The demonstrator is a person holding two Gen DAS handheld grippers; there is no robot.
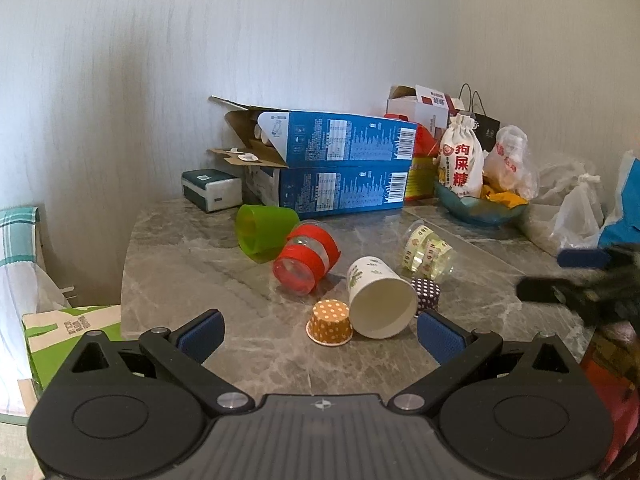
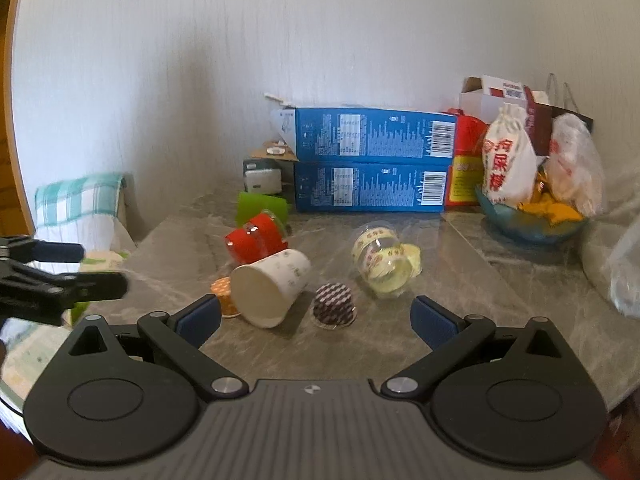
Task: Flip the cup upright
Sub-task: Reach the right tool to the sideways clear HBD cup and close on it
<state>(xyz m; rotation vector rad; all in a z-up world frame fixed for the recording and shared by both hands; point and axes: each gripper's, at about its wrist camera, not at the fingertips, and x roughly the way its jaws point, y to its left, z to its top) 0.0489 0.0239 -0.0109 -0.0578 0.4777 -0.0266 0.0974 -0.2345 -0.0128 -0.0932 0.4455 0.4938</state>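
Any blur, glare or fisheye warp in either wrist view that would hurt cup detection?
Left wrist view: right gripper at the edge is motion-smeared; white paper cup and the other cups are sharp; the straight blue boxes appear tilted and slightly bowed; dark vignette in the corners. Right wrist view: left gripper is smeared, a plastic bag at the right edge is blurred; soft sheen on the marble table.

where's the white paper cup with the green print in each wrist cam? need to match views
Left wrist: white paper cup with green print, lying on its side, lower centre, open mouth toward the camera, between the orange polka-dot cupcake liner and the dark polka-dot liner.
Right wrist: same cup, lower centre-left, mouth toward the lower left.
Shared landmark: stacked blue cardboard boxes behind it, by the wall.
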